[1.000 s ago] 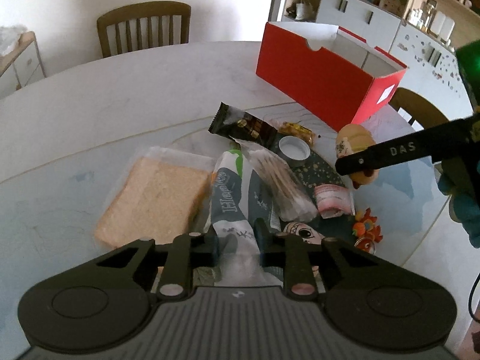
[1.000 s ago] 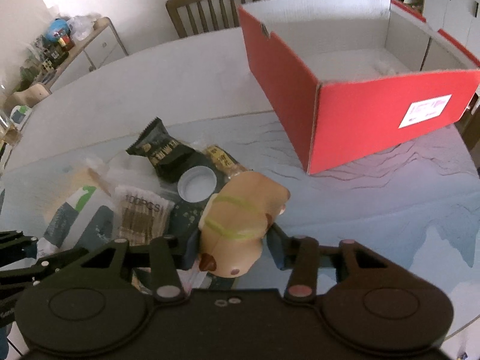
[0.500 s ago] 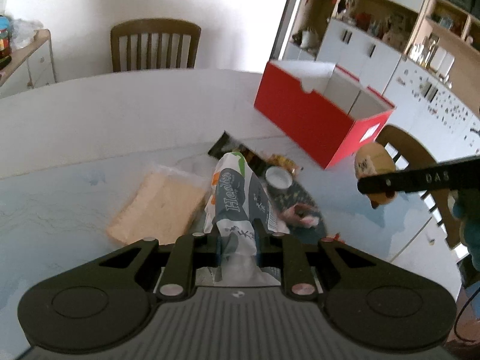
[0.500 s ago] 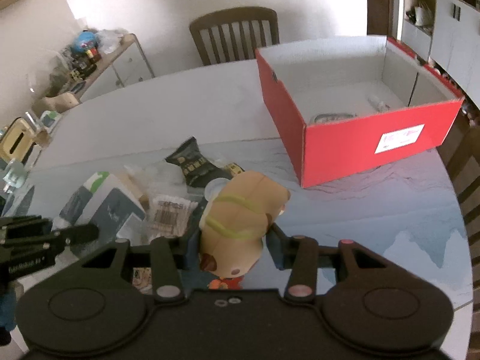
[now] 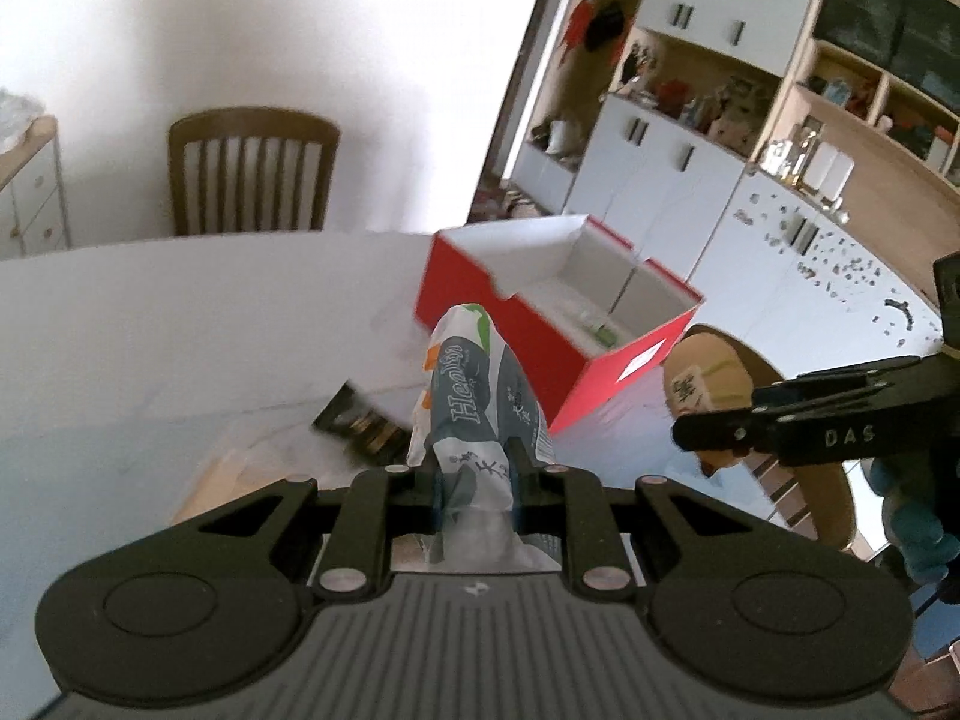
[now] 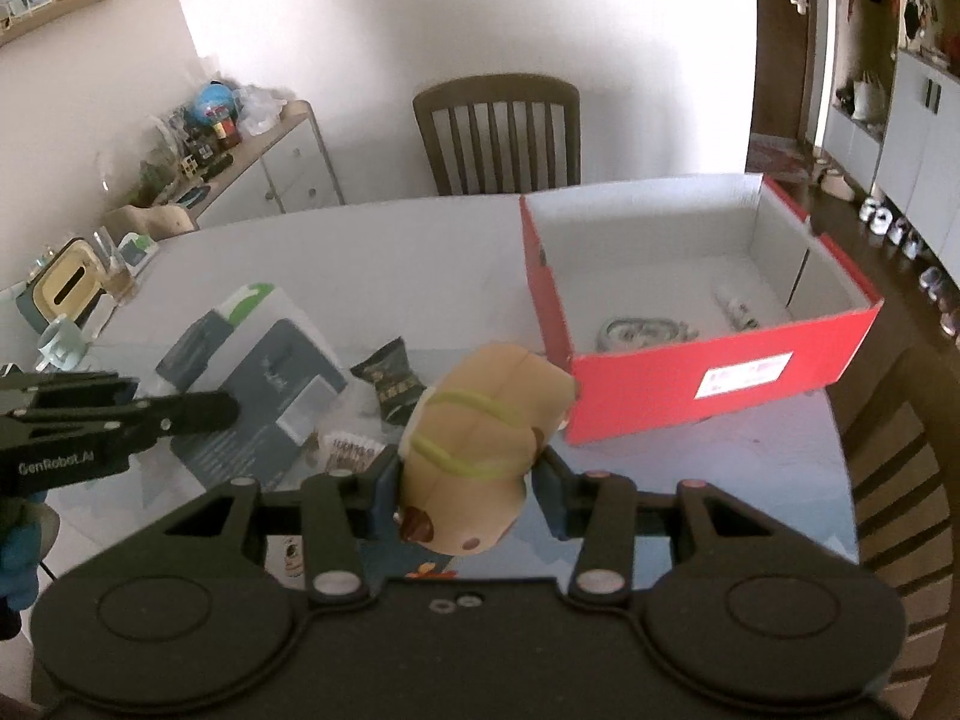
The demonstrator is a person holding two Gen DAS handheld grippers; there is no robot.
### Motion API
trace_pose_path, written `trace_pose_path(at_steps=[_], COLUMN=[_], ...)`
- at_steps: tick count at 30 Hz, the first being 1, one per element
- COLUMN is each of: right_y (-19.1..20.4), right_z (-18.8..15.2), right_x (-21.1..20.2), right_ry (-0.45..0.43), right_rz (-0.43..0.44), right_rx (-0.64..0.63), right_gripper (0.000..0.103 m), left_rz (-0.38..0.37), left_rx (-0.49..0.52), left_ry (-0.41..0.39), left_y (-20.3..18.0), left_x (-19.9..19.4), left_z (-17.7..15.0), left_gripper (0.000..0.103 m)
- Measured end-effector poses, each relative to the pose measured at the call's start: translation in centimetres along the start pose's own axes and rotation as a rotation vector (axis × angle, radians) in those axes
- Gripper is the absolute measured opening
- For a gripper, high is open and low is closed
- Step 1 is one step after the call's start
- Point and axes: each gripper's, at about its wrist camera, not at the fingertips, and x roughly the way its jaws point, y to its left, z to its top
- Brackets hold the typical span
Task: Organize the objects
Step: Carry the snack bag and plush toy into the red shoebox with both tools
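Above a pale round table [image 6: 384, 252], both hand-held grippers aloft, each loaded. Beyond them, right of centre, a red open box [image 6: 708, 378] with white inside, a few small items on its floor, too small to name.

Left gripper [image 5: 474, 468] clamped tight on the lower end of a grey-and-white soft packet [image 5: 474, 396], packet standing upward between the fingers. Right gripper [image 6: 465, 486] part-closed around a tan plush toy [image 6: 480, 438] with yellow-green stripes, squeezed at its middle.

Risks, as a judgement: packet pinched only at one crumpled end, so likely to swing or slide free on the way to the box; plush soft and rounded, apt to squirm out of a loose grip; both grippers bound for one opening, so a clash near the box wall possible, or a knock shifting the light cardboard.

Left on the table, near: a dark snack pouch [image 6: 393, 381] and a small pack of cotton swabs [image 6: 354, 453].

Readable writing: "DAS" on the right gripper's side, "GenRobot.AI" on the left's, "Healthy", probably, on the packet; white sticker [image 6: 744, 375] on the box illegible.
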Motion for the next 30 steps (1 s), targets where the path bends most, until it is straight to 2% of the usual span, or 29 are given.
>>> trace_pose_path(at_steps=[9, 18, 24, 30], right_y=[-4.0, -9.2, -12.4, -14.9], right_z=[2.0, 4.9, 7.3, 9.2], right_x=[-0.8, -0.5, 0.5, 2.9], right_ry=[-0.028, -0.069, -0.103, -0.093], right_rz=[-0.020, -0.049, -0.072, -0.094], right_rx=[-0.015, -0.028, -0.050, -0.101], right_gripper=[0.045, 0.045, 0.045, 0.045], left_rz=[-0.016, -0.004, 0.026, 0.070], left_rx=[0.108, 0.145, 0.157, 0.171], left_ry=[-0.034, -0.026, 0.006, 0.024], left_y=[-4.8, -8.9, -10.5, -11.3], left_x=[3.2, 8.6, 12.8, 16.9], left_z=[3.6, 7.7, 10.2, 12.9], left_gripper=[0.018, 0.018, 0.018, 0.018])
